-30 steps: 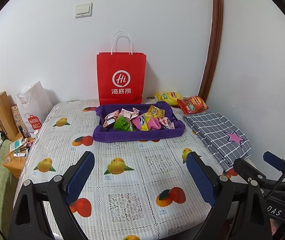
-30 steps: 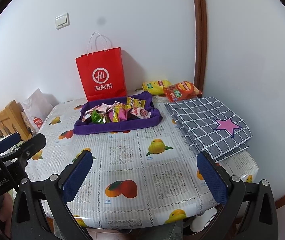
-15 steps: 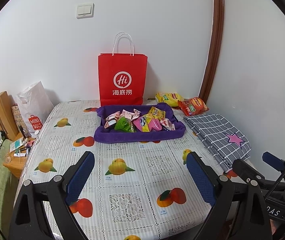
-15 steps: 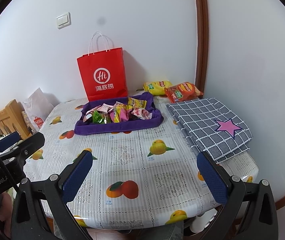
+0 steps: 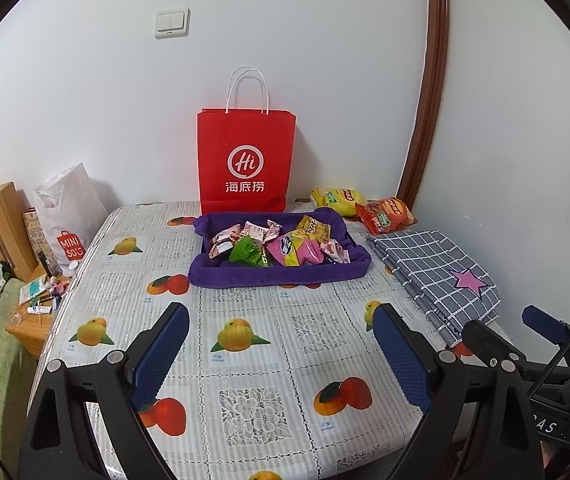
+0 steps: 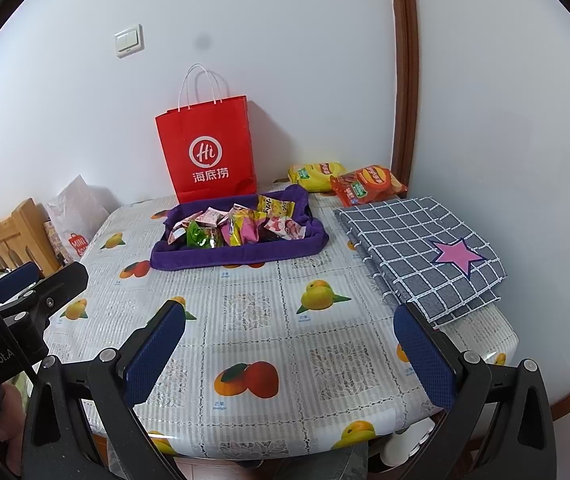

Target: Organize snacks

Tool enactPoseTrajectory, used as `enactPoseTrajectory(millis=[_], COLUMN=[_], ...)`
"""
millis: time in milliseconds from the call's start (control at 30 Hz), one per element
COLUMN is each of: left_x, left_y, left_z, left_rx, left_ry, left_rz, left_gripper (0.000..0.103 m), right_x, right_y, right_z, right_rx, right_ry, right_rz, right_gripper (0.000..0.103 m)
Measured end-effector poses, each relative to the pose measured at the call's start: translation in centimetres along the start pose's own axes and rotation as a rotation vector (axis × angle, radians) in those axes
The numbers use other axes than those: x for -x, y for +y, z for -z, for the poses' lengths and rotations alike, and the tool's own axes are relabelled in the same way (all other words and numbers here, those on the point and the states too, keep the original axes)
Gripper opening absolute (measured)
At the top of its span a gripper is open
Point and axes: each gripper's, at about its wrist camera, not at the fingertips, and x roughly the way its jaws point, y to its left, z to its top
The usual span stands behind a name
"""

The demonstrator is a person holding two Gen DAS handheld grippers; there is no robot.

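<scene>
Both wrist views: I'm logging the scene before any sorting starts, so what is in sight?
table: one, fruit-print cloth, fills the foreground
purple tray: one, centre of the table, holding a heap of small snack packets in pink, green and yellow
red paper bag: one, white handles, upright against the wall behind the tray
yellow chip bag: one, far right corner
red chip bag: one, beside the yellow one
checked cloth: one, grey with a pink star, folded on the table's right side
white plastic bag: one, off the table's left edge
light switch: one, white, on the wall
left tongs: blue pads, open, empty
right tongs: blue pads, open, empty
</scene>
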Motion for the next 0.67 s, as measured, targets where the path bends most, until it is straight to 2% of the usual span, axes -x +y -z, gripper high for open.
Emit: enactPoseTrajectory(millis=[667], left_x=[0.06], left_y=[-0.01], left_z=[-0.09], left_rx=[0.006], left_ry=[-0.002], left_rz=[-0.001], left_gripper=[0.093], right_x=[0.26], right_y=[0.19], right_z=[-0.01], right_rx=[0.010], right_ry=[-0.007], right_rz=[-0.012], right_gripper=[0.103])
